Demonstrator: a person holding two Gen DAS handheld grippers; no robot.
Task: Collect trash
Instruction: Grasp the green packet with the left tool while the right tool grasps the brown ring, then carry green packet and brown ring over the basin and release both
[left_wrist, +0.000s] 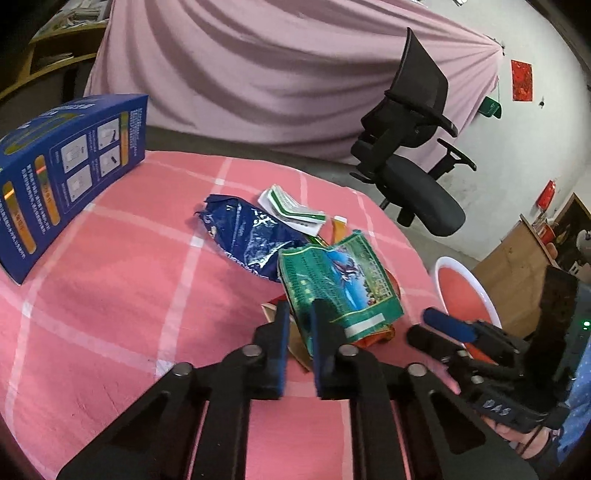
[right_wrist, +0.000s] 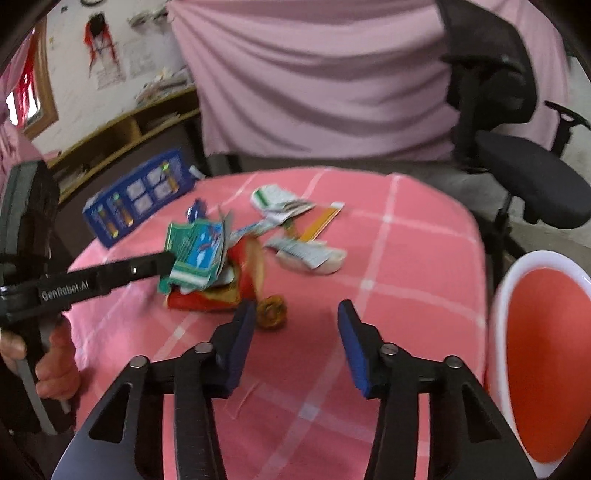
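Both grippers reach over the pink checked tablecloth toward the heap of trash. Nearest, the left gripper has its pads nearly together, pinching the lower edge of the green snack wrapper, which tilts up off the heap. The right gripper stands partly spread with nothing between its pads, just beside a small round gold item and the red wrapper. One red bin with a white rim sits at the table's right edge. Farther on lie one blue foil bag, two crumpled white papers and an orange strip. One blue box stands at the far left. Beyond the table, one black office chair faces a pink draped cloth.
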